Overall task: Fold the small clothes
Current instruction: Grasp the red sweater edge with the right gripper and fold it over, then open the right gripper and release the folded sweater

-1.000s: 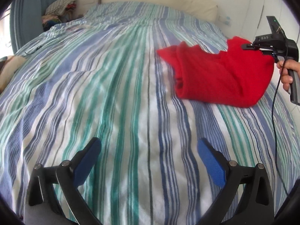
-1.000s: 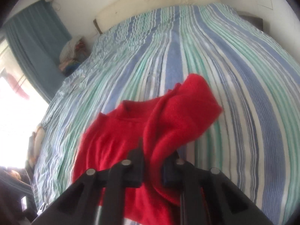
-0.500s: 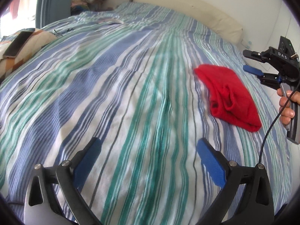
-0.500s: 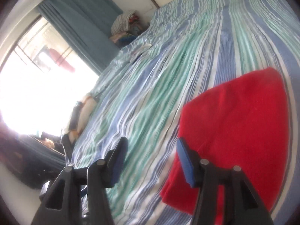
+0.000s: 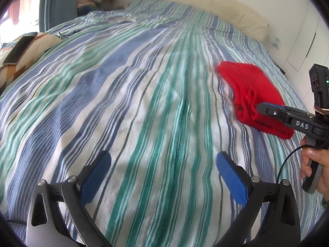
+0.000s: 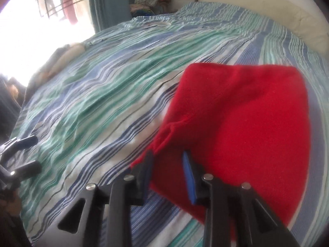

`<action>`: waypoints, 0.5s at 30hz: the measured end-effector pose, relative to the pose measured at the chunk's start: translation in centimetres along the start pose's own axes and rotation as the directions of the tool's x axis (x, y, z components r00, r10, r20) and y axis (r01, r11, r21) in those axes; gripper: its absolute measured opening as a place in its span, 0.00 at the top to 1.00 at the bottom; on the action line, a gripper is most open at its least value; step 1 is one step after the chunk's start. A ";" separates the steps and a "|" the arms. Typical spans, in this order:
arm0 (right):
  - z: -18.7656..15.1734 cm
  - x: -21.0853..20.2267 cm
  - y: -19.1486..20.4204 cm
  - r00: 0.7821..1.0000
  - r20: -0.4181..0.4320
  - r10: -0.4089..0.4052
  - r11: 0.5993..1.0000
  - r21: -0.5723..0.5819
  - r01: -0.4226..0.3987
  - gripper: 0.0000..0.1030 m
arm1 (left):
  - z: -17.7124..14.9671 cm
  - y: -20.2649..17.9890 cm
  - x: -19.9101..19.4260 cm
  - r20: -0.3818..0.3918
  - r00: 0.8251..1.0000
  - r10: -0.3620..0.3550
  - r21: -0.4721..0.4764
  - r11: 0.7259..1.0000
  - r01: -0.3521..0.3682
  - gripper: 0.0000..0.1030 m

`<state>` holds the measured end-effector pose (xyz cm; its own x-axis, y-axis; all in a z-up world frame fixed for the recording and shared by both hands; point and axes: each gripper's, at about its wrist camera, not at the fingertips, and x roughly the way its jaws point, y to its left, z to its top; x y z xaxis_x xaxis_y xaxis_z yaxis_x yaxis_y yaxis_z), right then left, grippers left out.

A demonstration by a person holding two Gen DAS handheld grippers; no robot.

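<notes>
The red garment (image 5: 253, 98) lies folded into a thick bundle on the striped bed (image 5: 144, 94), toward the right side of the left wrist view, with its long axis running from near to far along the stripes. The right tool (image 6: 168, 170) is by far the nearer: it sits over the near left corner of the garment (image 6: 236, 123), pointing steeply down, the cloth stretching away ahead and to its right. Its jaws have just been closing and now stand partly apart; red cloth shows between them, but the pads do not seem to press on it, so nothing looks held. The left tool (image 5: 162, 173) hangs over bare sheet, well apart from the garment, jaws wide and empty, tilted down toward the bed. A grab at that near corner looks like the likely next move for the right hand (image 5: 316, 164).
</notes>
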<state>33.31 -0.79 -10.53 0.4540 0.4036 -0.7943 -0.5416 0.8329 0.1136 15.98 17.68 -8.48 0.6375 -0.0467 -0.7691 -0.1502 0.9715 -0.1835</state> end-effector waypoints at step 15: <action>-7.3 -5.4 -5.9 0.995 0.003 -0.101 0.979 0.178 0.099 0.48 | -0.8 -2.0 0.7 -0.004 0.997 0.074 0.073 0.995 -0.074 0.01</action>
<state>28.85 -10.62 -11.24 0.5086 0.3183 -0.8000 -0.3596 0.9228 0.1385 16.07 15.51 -9.14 0.6214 0.0245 -0.7831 -0.1412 0.9866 -0.0812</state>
